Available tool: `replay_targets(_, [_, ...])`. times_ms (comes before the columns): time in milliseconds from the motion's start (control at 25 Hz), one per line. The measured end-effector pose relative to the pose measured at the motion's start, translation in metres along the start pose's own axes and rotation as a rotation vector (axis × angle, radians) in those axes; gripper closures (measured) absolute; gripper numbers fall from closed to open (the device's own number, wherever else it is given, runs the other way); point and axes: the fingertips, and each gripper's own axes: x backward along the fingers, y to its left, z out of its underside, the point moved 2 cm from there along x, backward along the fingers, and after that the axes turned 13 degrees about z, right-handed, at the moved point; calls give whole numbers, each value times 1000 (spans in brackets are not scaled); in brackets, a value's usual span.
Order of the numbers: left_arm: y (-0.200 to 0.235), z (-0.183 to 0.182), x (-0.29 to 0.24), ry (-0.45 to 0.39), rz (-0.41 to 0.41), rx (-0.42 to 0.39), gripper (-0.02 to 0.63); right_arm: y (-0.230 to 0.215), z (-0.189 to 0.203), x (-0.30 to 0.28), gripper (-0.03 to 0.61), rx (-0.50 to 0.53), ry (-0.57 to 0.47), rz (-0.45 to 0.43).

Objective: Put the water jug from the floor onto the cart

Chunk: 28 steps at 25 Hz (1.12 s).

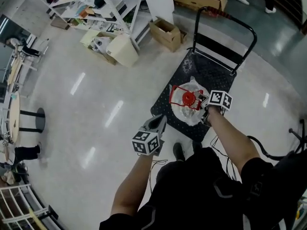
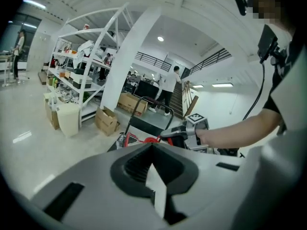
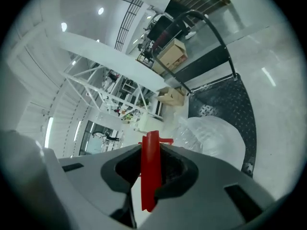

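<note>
The water jug (image 1: 191, 113) is clear plastic with a red cap and a red carry handle (image 1: 178, 97). It is over the near end of the black platform cart (image 1: 213, 73); I cannot tell whether it rests on the deck. My right gripper (image 1: 202, 101) is shut on the red handle (image 3: 149, 176), with the jug's clear body (image 3: 213, 138) below and the cart deck (image 3: 230, 104) beyond. My left gripper (image 1: 160, 121) hangs to the left of the cart's near corner, shut and holding nothing. In the left gripper view the jaws (image 2: 153, 150) point toward the cart's push bar (image 2: 144, 99).
The cart's black push bar (image 1: 225, 18) rises at its far end. Cardboard boxes (image 1: 165, 32), a beige bin (image 1: 122, 49) and white shelving (image 1: 103, 6) stand behind on the left. Cables (image 1: 268, 152) lie on the floor at my right. My shoe (image 1: 178, 151) is close to the cart's near edge.
</note>
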Motion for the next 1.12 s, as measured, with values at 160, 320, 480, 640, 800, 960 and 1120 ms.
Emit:
replay_targets(160, [23,-13,2,-13,-81,44,617,33,-1,-51,508,58,83,-24])
replay_targets(320, [24,-4,5,-8,-115,57,617,45,10,-75,508,81,120,-48])
replay_targets(480, [27,0,0,-27,-128,93,617,47,14,-94,508,91,141,-52])
replay_targets(640, [27,6,-1,-23,-136,113,617,33,13,-103,508,85,130,-40])
replay_targets(800, [29,5,-4,-14,-147,128,617,7,6,-108,508,71,127,-2])
replay_targets(960, [27,6,-5,-5,-136,121,617,-8,0,-106,508,36,119,8])
replay_targets(1120, [24,3,-17,7,-121,111,617,-33,-10,-96,508,-12,102,47])
